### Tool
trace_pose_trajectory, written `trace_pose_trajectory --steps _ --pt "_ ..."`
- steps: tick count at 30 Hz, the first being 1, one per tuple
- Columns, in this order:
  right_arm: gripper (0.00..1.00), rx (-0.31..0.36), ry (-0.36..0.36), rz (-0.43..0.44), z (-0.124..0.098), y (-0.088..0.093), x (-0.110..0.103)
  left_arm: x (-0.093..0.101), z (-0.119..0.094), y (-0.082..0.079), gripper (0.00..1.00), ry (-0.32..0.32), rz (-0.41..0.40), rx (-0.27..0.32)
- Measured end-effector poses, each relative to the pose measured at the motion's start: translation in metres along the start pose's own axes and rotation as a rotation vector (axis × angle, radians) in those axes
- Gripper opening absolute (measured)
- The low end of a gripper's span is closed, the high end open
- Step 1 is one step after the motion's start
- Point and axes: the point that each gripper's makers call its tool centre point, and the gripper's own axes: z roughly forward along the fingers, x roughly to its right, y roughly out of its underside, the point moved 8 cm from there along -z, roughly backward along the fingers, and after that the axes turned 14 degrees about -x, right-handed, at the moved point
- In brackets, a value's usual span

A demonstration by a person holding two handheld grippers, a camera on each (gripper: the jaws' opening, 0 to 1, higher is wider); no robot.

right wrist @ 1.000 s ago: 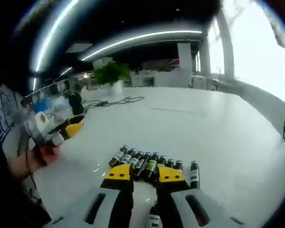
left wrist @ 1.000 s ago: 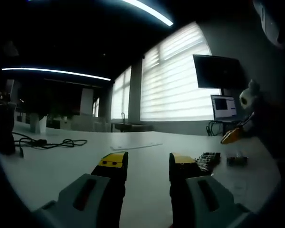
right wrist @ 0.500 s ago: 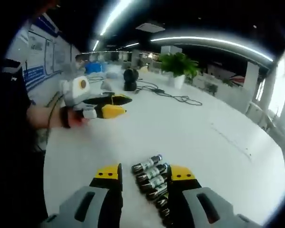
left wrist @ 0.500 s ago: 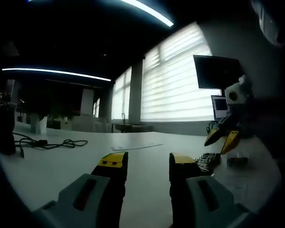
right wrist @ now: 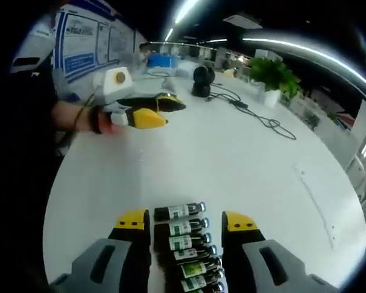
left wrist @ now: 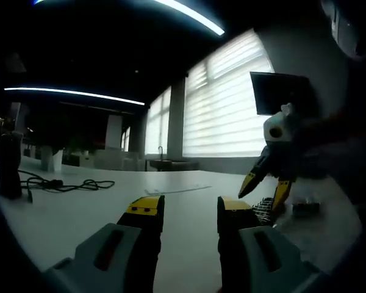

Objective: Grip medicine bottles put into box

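Several small dark medicine bottles [right wrist: 179, 212] with white and green labels lie side by side in a row on the white table [right wrist: 232, 159]. My right gripper [right wrist: 186, 220] is open, its yellow-tipped jaws straddling the row without touching it. In the left gripper view the right gripper [left wrist: 265, 188] hangs tilted just above the bottles [left wrist: 266, 207]. My left gripper [left wrist: 189, 207] is open over bare table with nothing between its jaws. In the right gripper view, the left gripper [right wrist: 158, 111] is held by a hand at the far left of the table.
A small dark object [left wrist: 305, 207] lies beside the bottles. A black cable [left wrist: 67, 183] and a dark upright device [left wrist: 9, 165] sit at the table's far side, near a potted plant [right wrist: 274, 73]. A monitor [left wrist: 280, 91] hangs by the bright windows.
My right gripper has swung round and come down over the bottle row, which now lies between its jaws. In the left gripper view it has moved left and lower. The left gripper stayed still.
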Motion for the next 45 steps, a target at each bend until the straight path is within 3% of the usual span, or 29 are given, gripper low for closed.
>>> trace_pose_trajectory --steps 13,22,36,45 --pt "0.44 -0.064 -0.083 -0.120 0.027 -0.012 0.000 -0.002 0.000 0.001 0.27 -0.013 -0.003 -0.004" --pt "0.40 -0.093 -0.108 -0.124 0.040 -0.008 0.002 -0.003 0.000 0.000 0.27 -0.016 -0.012 0.010" --pt "0.40 -0.102 -0.100 -0.103 0.043 -0.009 0.001 -0.002 -0.001 0.000 0.27 -0.008 -0.016 0.018" --pt "0.39 -0.080 -0.083 -0.081 0.031 -0.011 0.003 -0.004 -0.001 0.000 0.27 -0.017 -0.015 0.023"
